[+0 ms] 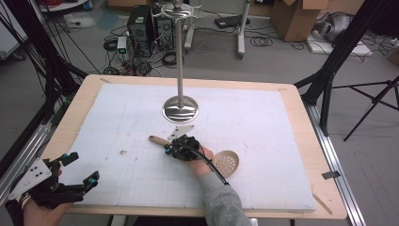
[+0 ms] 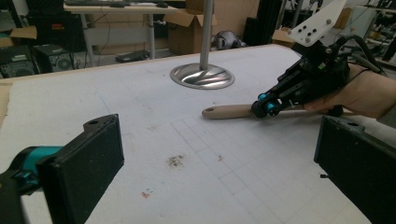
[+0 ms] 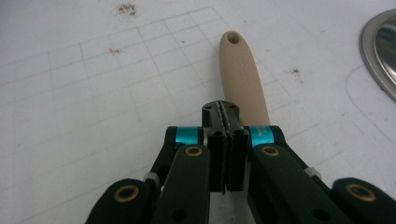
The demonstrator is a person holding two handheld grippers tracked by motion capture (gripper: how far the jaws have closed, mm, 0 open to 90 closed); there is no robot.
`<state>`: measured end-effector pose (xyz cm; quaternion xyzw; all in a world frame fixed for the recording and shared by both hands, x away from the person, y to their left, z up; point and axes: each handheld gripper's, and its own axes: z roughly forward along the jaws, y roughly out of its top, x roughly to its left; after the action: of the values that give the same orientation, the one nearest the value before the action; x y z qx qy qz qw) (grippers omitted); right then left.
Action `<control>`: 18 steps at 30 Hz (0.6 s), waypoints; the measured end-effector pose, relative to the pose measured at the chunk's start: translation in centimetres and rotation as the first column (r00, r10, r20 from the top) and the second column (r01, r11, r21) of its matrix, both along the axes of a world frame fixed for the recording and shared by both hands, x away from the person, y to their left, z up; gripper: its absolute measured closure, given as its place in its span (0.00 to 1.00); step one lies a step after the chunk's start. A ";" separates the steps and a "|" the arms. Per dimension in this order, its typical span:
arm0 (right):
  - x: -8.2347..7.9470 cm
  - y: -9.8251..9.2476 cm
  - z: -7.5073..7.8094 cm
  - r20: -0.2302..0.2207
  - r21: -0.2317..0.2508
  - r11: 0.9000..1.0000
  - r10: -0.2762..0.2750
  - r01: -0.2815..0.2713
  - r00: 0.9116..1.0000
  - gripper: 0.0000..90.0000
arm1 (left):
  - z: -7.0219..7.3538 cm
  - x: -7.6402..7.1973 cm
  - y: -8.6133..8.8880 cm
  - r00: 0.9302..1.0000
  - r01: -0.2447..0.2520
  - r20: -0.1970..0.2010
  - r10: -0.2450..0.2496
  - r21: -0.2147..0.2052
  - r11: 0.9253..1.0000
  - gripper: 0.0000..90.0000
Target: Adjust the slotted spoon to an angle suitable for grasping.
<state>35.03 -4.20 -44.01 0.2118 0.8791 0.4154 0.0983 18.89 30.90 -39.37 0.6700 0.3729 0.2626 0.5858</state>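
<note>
A beige slotted spoon lies flat on the white table top, its handle (image 1: 157, 140) pointing left and its holed bowl (image 1: 227, 162) to the right. My right gripper (image 1: 168, 150) is shut, its pads pressed together with nothing between them, and its tips sit just over the handle (image 3: 243, 70). In the left gripper view those tips (image 2: 266, 108) rest at the handle (image 2: 229, 112). At the table's front left corner my left gripper (image 1: 83, 168) is held wide open and empty, well away from the spoon.
A metal stand with a round base (image 1: 180, 109) and a tall pole (image 1: 179, 52) rises at the table's middle back, just beyond the spoon. Small dirt specks (image 2: 175, 160) mark the white sheet. Computers, cables and boxes lie on the floor behind.
</note>
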 end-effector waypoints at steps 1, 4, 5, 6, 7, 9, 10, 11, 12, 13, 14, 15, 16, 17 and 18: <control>-0.1 -0.1 0.1 -0.006 0.004 1.000 -0.002 0.002 1.000 1.00 | 0.1 0.0 0.0 1.000 0.004 0.009 -0.004 -0.003 1.000 0.02; -0.4 -0.3 0.7 0.002 0.012 1.000 0.006 -0.006 1.000 1.00 | 0.3 -0.1 0.0 1.000 0.003 0.016 -0.003 0.001 1.000 0.02; -0.6 -0.3 0.9 0.005 0.020 1.000 0.004 -0.004 1.000 1.00 | 0.3 -0.1 0.0 1.000 0.002 0.015 -0.002 0.001 1.000 0.02; -0.7 -0.4 1.2 0.012 0.028 1.000 0.006 -0.007 1.000 1.00 | 0.2 -0.1 0.0 1.000 -0.001 0.011 0.001 0.002 1.000 0.02; -0.8 -0.5 1.4 0.016 0.035 0.999 0.005 -0.005 1.000 0.99 | 0.2 -0.1 0.0 1.000 -0.002 0.009 0.002 0.005 1.000 0.02; -1.0 -0.7 1.7 0.025 0.045 0.999 0.010 -0.011 1.000 0.93 | 0.1 0.0 0.1 1.000 -0.004 0.007 0.003 0.005 1.000 0.02; -1.1 -0.8 1.9 0.028 0.049 0.999 0.013 -0.014 1.000 0.91 | 0.1 0.0 0.1 1.000 -0.005 0.007 0.005 0.003 1.000 0.02; -1.2 -0.9 2.0 0.027 0.051 0.999 0.017 -0.018 0.999 0.89 | 0.1 0.0 0.1 1.000 -0.004 0.007 0.004 0.005 1.000 0.02; -1.2 -1.0 2.1 0.026 0.053 0.998 0.017 -0.018 1.000 0.86 | 0.1 0.1 0.1 1.000 -0.003 0.005 0.003 0.006 1.000 0.02; -1.2 -1.2 2.3 0.026 0.055 0.998 0.022 -0.024 0.999 0.83 | 0.0 0.1 0.1 1.000 -0.004 0.003 0.004 0.007 1.000 0.02; -1.2 -1.4 2.4 0.026 0.060 0.998 0.024 -0.026 0.999 0.81 | 0.0 0.1 0.1 1.000 -0.004 0.002 0.004 0.008 1.000 0.02; -1.3 -1.5 2.5 0.029 0.062 0.998 0.025 -0.026 0.999 0.77 | 0.0 0.2 0.1 1.000 -0.003 0.001 0.003 0.010 1.000 0.02; -1.3 -1.7 2.6 0.028 0.065 0.998 0.024 -0.026 0.999 0.74 | 0.0 0.2 0.0 1.000 -0.002 0.001 0.002 0.008 1.000 0.02; -1.3 -1.9 2.7 0.030 0.065 0.997 0.029 -0.030 0.999 0.71 | 0.0 0.2 0.0 1.000 0.001 -0.001 -0.001 0.004 1.000 0.02; -1.4 -2.0 2.8 0.033 0.066 0.997 0.027 -0.030 0.999 0.67 | 0.0 0.3 0.0 1.000 0.006 -0.002 -0.006 -0.004 1.000 0.02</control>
<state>33.62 -6.23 -41.21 0.1956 0.8660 0.4494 0.0994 19.15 30.87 -39.35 0.6701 0.3720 0.2594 0.5876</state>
